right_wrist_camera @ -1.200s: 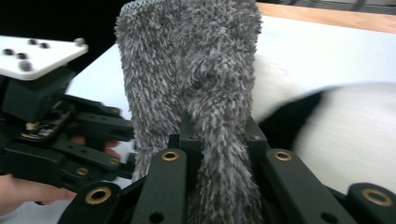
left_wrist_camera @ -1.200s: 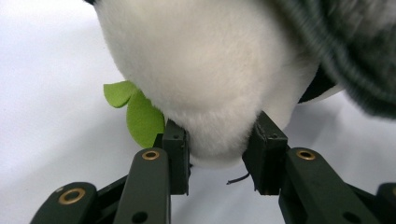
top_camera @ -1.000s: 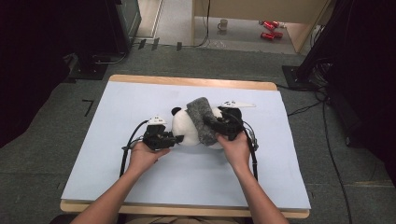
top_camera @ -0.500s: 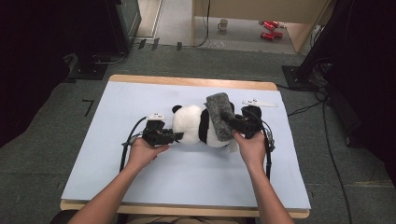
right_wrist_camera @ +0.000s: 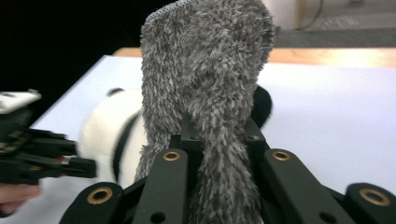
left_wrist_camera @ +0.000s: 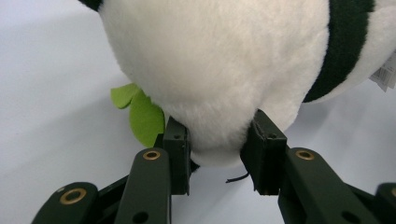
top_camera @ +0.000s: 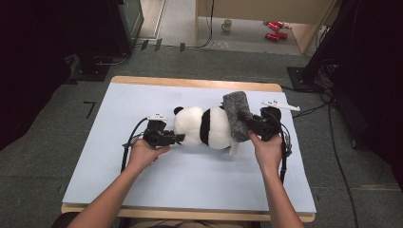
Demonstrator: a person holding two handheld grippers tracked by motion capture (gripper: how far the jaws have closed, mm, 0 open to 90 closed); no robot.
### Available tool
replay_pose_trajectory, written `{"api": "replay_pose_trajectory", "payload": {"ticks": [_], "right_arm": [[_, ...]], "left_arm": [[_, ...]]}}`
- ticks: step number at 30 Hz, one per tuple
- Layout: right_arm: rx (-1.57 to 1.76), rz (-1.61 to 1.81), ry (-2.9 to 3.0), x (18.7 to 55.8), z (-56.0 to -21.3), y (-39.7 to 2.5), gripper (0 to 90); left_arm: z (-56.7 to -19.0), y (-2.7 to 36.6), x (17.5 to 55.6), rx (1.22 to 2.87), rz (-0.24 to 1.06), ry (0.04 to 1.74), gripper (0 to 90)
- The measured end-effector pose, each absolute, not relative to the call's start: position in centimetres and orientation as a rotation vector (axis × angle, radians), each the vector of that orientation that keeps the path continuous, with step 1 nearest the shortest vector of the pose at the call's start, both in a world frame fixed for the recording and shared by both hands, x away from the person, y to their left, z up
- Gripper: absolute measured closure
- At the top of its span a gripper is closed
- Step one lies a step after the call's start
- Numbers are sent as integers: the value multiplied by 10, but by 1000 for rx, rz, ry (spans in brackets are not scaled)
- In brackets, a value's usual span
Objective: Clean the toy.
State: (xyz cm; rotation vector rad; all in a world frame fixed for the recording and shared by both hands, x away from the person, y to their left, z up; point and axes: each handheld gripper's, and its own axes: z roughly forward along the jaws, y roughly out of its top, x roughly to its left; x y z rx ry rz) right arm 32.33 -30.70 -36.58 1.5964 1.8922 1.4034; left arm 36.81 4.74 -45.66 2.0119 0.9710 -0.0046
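A black and white panda plush (top_camera: 204,126) lies lengthwise on the pale blue mat (top_camera: 142,95). My left gripper (top_camera: 178,138) is shut on the white left end of the panda (left_wrist_camera: 219,60). In the left gripper view the two jaws squeeze the fur, and a green felt leaf (left_wrist_camera: 140,112) pokes out beside them. A grey fuzzy cloth (top_camera: 235,114) drapes over the plush's right end. My right gripper (top_camera: 244,118) is shut on this grey cloth (right_wrist_camera: 205,79), which stands up between its jaws. Part of the panda (right_wrist_camera: 100,130) shows behind the cloth.
The mat covers a wooden table (top_camera: 190,83) whose edge shows at the back. On the floor beyond are a mug (top_camera: 227,24) and red items (top_camera: 273,29). Cables (top_camera: 332,123) trail off the table's right side. Dark equipment stands at both sides.
My right gripper has carried the grey cloth to the right along the panda, and the plush now lies stretched out. The left gripper has stayed put, still holding the plush.
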Motion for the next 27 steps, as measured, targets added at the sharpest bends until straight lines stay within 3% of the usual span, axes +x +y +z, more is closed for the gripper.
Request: {"api": "replay_pose_trajectory", "payload": {"ticks": [5, 9, 16, 20, 27], "right_arm": [[1530, 1471, 2008, 316, -356, -290, 776], [1538, 1402, 2139, 322, -370, -275, 775], [1539, 1396, 2072, 333, -385, -275, 774], [1520, 1395, 2058, 336, -387, -273, 773], [1508, 1390, 2025, 343, -389, -273, 758]], "left_arm": [[-451, 52, 364, 2016, 0, 956, 654], [-451, 59, 364, 2013, -7, 947, 651], [-460, 61, 366, 1999, 61, 890, 433], [-465, 59, 365, 2020, 79, 877, 378], [-477, 57, 368, 1991, 85, 875, 362]]}}
